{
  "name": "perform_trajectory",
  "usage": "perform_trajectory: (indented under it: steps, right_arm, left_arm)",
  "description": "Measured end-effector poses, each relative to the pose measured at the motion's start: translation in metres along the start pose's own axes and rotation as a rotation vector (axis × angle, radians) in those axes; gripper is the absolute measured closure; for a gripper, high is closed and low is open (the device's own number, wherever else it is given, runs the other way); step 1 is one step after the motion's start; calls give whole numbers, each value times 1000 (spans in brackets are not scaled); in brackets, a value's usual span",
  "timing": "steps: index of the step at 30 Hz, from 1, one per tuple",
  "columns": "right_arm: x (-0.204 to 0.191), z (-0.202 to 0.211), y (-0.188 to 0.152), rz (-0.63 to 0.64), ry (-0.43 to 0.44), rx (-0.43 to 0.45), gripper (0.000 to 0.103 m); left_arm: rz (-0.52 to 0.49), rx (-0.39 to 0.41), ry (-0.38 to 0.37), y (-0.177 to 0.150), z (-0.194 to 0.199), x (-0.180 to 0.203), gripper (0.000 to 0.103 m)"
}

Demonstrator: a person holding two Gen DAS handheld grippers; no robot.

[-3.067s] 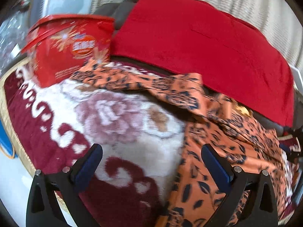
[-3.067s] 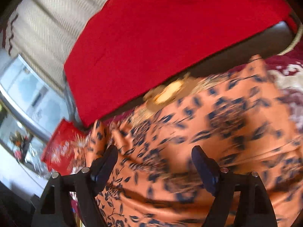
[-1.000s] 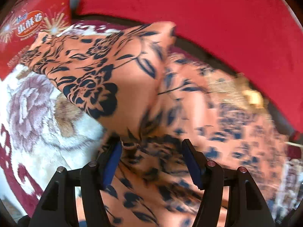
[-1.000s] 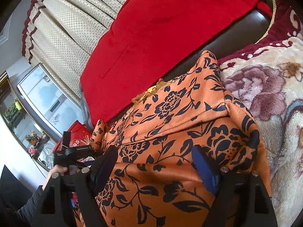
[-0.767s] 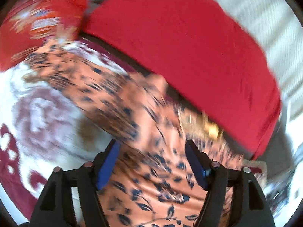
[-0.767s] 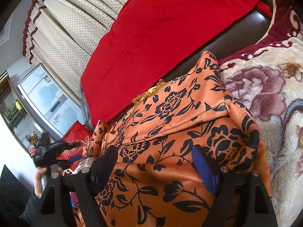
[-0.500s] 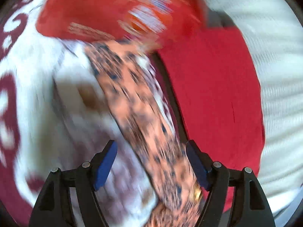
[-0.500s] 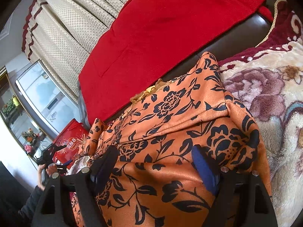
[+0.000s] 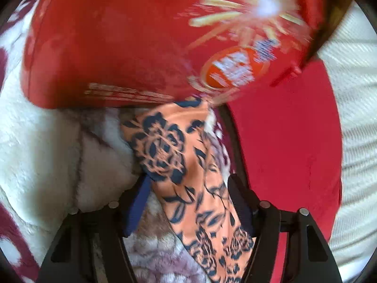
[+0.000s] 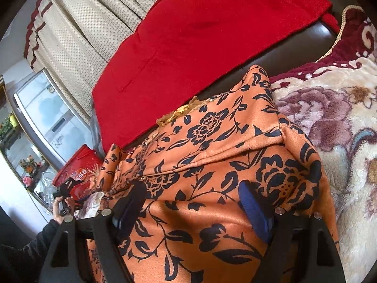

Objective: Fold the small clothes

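An orange garment with a black flower print (image 10: 212, 146) lies spread on a plush flowered blanket (image 10: 341, 108). My right gripper (image 10: 193, 202) is open, its fingers standing over the near part of the garment. In the left wrist view, a long narrow strip of the same garment (image 9: 179, 165) runs between the fingers of my left gripper (image 9: 190, 200), which is open around it. The strip's far end reaches a red box. The left gripper also shows small at the far left of the right wrist view (image 10: 67, 188), held in a hand.
A red printed box (image 9: 132, 47) fills the top of the left wrist view, close ahead; it also shows in the right wrist view (image 10: 77, 172). A red cloth (image 10: 200, 30) covers the dark sofa back (image 10: 294, 49). Beige curtains (image 10: 89, 23) hang behind.
My left gripper has swung left, away from the garment's body, to its narrow end by the red box, which now looms close. My right gripper has stayed in place, open.
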State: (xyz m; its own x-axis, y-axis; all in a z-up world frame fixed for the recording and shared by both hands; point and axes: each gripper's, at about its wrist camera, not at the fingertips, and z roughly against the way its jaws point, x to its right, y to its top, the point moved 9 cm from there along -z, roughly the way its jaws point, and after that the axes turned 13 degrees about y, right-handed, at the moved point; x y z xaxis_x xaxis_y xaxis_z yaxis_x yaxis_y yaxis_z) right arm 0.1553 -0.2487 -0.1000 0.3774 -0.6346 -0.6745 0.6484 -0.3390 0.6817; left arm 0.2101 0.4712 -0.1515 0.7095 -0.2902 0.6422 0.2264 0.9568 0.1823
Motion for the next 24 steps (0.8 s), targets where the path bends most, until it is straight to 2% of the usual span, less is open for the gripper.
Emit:
perform_trajectory:
  steps: [3, 8, 9, 10, 11, 14, 19, 22, 24]
  right_arm:
    - [0, -1, 0, 2, -6, -3, 20]
    - [-1, -2, 0, 4, -8, -2, 20]
    - [-1, -2, 0, 3, -6, -1, 20]
    - [-1, -2, 0, 3, -4, 0, 20]
    - [-1, -2, 0, 3, -3, 1, 20]
    - [-1, -2, 0, 4, 0, 6, 20]
    - [0, 2, 0, 0, 14, 16, 20]
    - [0, 3, 0, 1, 17, 20, 20]
    - [0, 5, 0, -2, 27, 27, 20]
  left_arm:
    - [38, 7, 37, 3, -1, -10, 39]
    - [43, 18, 93, 4, -8, -6, 41]
    - [42, 21, 128, 5, -13, -8, 59]
    - [29, 24, 170, 7, -12, -9, 82]
    - [-3, 13, 219, 7, -16, -10, 98]
    - [-99, 62, 254, 6, -9, 3, 99]
    - [-370, 217, 199, -23, 46, 79, 99]
    - [-538, 291, 121, -63, 86, 142, 99]
    - [-661, 318, 49, -109, 112, 188, 99]
